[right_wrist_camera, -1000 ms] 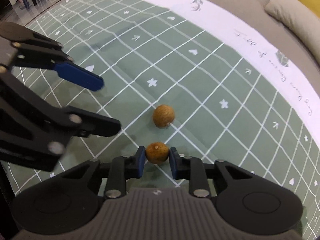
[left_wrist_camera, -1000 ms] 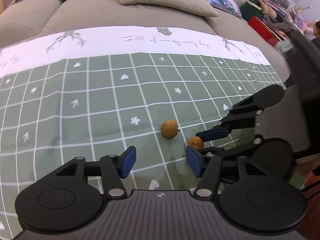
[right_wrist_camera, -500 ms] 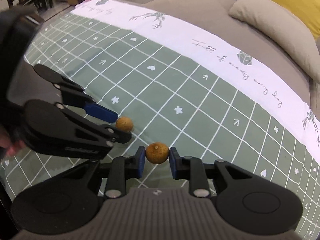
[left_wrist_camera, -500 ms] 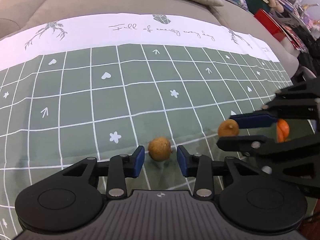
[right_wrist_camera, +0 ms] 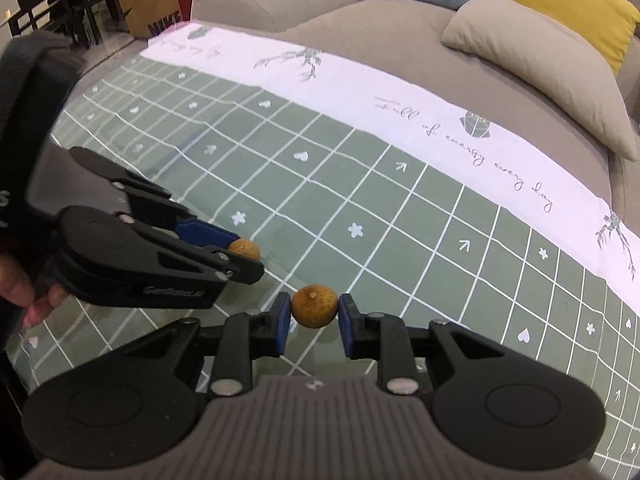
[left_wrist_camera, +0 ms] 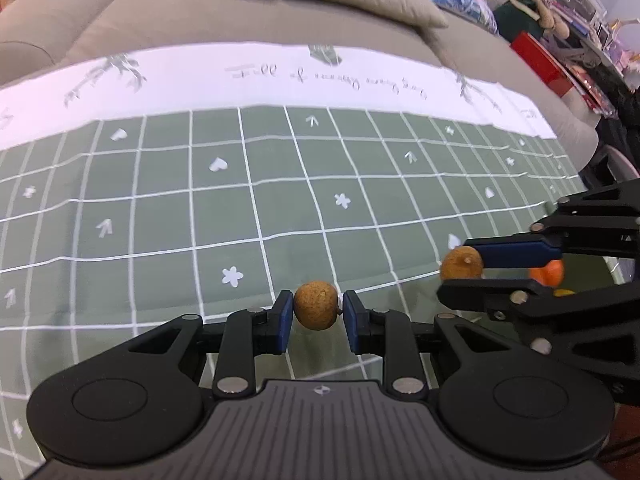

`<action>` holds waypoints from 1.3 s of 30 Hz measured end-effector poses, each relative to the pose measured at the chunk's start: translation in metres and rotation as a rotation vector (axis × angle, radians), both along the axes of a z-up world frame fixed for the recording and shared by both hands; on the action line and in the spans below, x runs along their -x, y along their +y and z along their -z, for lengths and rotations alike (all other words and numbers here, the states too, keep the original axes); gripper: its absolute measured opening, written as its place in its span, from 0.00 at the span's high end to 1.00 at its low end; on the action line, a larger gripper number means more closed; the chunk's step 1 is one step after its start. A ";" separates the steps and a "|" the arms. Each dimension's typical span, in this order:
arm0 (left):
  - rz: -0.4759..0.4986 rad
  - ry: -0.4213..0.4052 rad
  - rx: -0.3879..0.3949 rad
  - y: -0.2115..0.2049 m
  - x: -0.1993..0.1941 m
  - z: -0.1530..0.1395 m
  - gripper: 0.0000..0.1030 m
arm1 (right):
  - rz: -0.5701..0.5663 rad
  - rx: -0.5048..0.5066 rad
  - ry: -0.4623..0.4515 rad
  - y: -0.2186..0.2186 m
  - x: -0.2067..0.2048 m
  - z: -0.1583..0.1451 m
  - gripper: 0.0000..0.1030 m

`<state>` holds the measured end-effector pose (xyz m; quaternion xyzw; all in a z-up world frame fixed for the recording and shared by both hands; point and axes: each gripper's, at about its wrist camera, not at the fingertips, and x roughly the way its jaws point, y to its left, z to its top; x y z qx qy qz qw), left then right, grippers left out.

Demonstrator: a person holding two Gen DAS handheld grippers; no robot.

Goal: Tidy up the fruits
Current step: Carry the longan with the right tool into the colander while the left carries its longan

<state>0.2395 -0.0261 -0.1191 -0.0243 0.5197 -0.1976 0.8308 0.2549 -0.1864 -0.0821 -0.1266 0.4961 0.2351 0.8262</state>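
Gripping a brown round fruit (left_wrist_camera: 316,310) between its blue pads, the left gripper (left_wrist_camera: 316,322) sits low over the green grid tablecloth (left_wrist_camera: 168,216), its jaws having just closed in on it. To its right, the right gripper (right_wrist_camera: 315,324) pinches a second brown fruit (right_wrist_camera: 314,305) tight. An orange fruit (left_wrist_camera: 548,273) shows behind the right gripper, near the tablecloth's right edge.
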 end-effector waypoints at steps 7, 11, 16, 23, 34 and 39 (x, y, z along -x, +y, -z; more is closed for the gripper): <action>-0.027 -0.048 0.031 0.008 0.029 -0.043 0.72 | 0.045 -0.058 -0.054 -0.004 0.026 -0.028 0.80; -0.030 -0.088 0.060 0.006 0.049 -0.068 0.72 | 0.084 -0.100 -0.094 -0.013 0.051 -0.047 0.79; 0.025 -0.144 0.068 -0.011 0.076 -0.092 0.72 | 0.145 -0.147 -0.134 -0.034 0.088 -0.064 0.79; 0.118 -0.154 0.079 -0.049 0.105 -0.104 0.72 | 0.215 -0.130 -0.142 -0.072 0.132 -0.063 0.79; 0.281 -0.125 0.059 -0.108 0.125 -0.094 0.72 | 0.379 -0.137 -0.117 -0.130 0.174 -0.045 0.79; 0.331 -0.097 0.045 -0.131 0.124 -0.084 0.72 | 0.411 -0.137 -0.100 -0.144 0.176 -0.037 0.79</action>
